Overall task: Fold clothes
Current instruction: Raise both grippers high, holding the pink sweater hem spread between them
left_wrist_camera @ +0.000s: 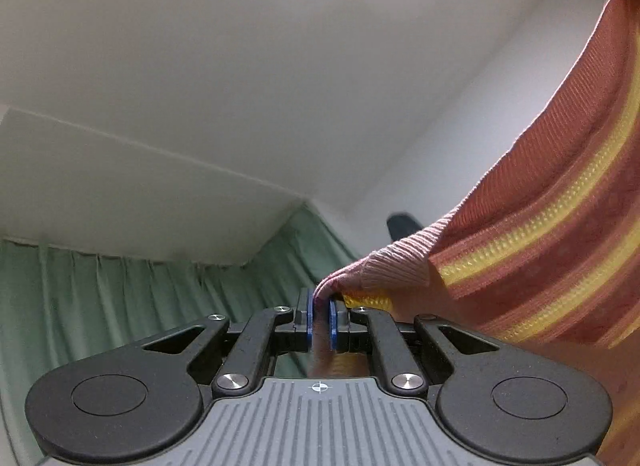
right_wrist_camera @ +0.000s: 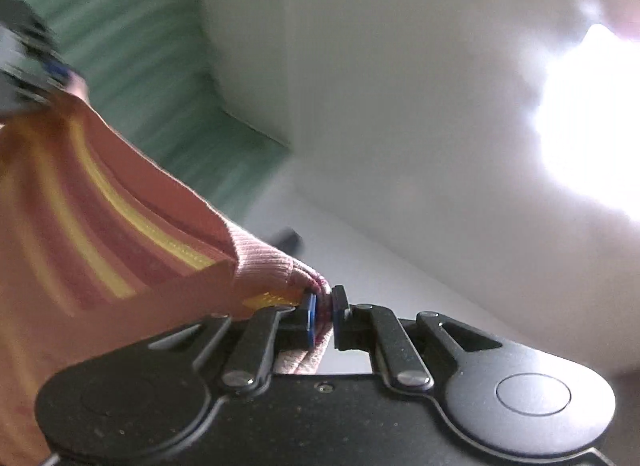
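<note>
left hand-held gripper (left_wrist_camera: 321,316) clamping striped sweater (left_wrist_camera: 560,205) cuff, right hand-held gripper (right_wrist_camera: 323,316) likewise, no writing legible

The sweater (left_wrist_camera: 560,201) is orange with yellow and dark red stripes. Its cuff (left_wrist_camera: 396,262), by the blue finger pads (left_wrist_camera: 309,314), is pink with thin ribs. Past the fingers, the curtain (left_wrist_camera: 120,298) is green and the ceiling (left_wrist_camera: 260,65) is white.
</note>
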Tool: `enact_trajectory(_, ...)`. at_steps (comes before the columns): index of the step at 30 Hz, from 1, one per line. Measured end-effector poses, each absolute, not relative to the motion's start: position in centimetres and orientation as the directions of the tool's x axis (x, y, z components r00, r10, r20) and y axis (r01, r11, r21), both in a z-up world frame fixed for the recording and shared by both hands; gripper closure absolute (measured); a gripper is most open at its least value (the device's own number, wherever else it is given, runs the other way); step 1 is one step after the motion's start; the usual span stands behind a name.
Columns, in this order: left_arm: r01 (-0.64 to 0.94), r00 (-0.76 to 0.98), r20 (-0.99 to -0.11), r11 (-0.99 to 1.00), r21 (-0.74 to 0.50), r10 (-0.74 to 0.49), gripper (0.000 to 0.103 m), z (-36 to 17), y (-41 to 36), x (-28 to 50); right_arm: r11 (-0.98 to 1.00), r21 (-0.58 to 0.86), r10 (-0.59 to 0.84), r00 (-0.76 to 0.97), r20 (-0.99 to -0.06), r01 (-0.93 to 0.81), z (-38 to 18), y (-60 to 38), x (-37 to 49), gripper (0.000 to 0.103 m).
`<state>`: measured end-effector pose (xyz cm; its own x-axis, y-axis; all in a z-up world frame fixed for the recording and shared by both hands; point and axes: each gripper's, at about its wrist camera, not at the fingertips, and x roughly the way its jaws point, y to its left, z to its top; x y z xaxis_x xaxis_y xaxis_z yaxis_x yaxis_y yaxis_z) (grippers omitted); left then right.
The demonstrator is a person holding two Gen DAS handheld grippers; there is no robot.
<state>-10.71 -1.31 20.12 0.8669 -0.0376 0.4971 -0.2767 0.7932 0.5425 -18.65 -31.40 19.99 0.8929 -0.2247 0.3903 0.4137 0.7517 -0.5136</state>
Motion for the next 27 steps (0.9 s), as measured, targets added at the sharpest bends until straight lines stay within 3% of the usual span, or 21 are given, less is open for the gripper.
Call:
enact_trajectory(4,-0.291,0.825,0.552,0.746,0.599,-0.121,0.095,20.0,-3.9,-13.2,0.705,-0.486,-0.309,0.841,0.445,0.517,20.3,-32.2,-20.0,0.095)
enact_trajectory(8,-0.366,0.786,0.617,0.769,0.523,-0.045,0.095,22.0,-3.7,-14.5,0.69,-0.476,-0.264,0.803,0.535,0.544,20.8,-29.3,-23.7,0.095)
enact_trajectory(12,-0.402,0.739,0.673,0.81,0.427,0.012,0.095,23.6,-2.2,-17.8,0.766,-0.325,-0.291,0.75,0.594,0.554,22.6,-29.3,-27.4,0.094)
enact_trajectory(17,-0.439,0.663,0.748,0.806,0.398,-0.009,0.095,24.0,-2.2,-20.6,0.763,-0.301,-0.293,0.722,0.627,0.572,23.3,-29.2,-28.2,0.094)
enact_trajectory(20,-0.417,0.67,0.742,0.82,0.392,-0.015,0.095,24.4,-2.4,-19.3,0.752,-0.316,-0.306,0.73,0.611,0.579,23.5,-30.1,-25.7,0.094)
enact_trajectory(22,-0.396,0.69,0.723,0.825,0.403,-0.022,0.095,24.6,-2.7,-17.5,0.746,-0.353,-0.32,0.769,0.553,0.564,23.0,-30.6,-23.2,0.094)
enact_trajectory(27,-0.251,0.832,0.544,0.804,0.54,-0.106,0.095,21.2,-5.7,-6.8,0.748,-0.443,-0.361,0.863,0.355,0.495,18.4,-35.1,-12.3,0.094)
